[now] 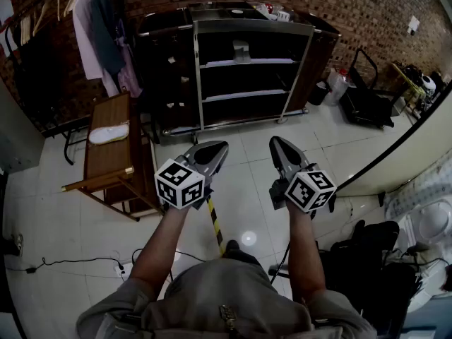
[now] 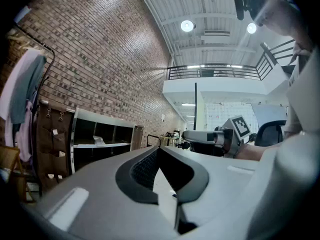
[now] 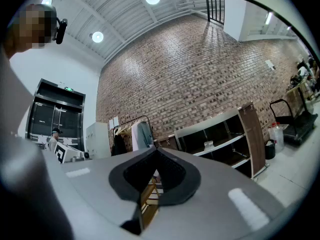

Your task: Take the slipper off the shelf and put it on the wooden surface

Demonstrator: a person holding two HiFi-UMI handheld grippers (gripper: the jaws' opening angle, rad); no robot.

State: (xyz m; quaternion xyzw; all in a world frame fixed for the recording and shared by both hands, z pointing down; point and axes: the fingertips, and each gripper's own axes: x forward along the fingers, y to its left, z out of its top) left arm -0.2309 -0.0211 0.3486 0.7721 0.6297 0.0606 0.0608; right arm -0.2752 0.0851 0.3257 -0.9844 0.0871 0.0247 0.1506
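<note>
While held side by side, left gripper [image 1: 220, 147], right gripper [image 1: 275, 142] both pressed together (nothing pinched).

Ahead of you, the dark metal-framed shelf unit [image 1: 253, 27] carries a pale slipper-like object [image 1: 241, 51] on its top board, though it's hard to make out. On your left, the brown wooden table [image 1: 106, 162] bears a white flat slipper [image 1: 108, 133]. Both stand on the white tiled floor [image 1: 92, 217].
</note>
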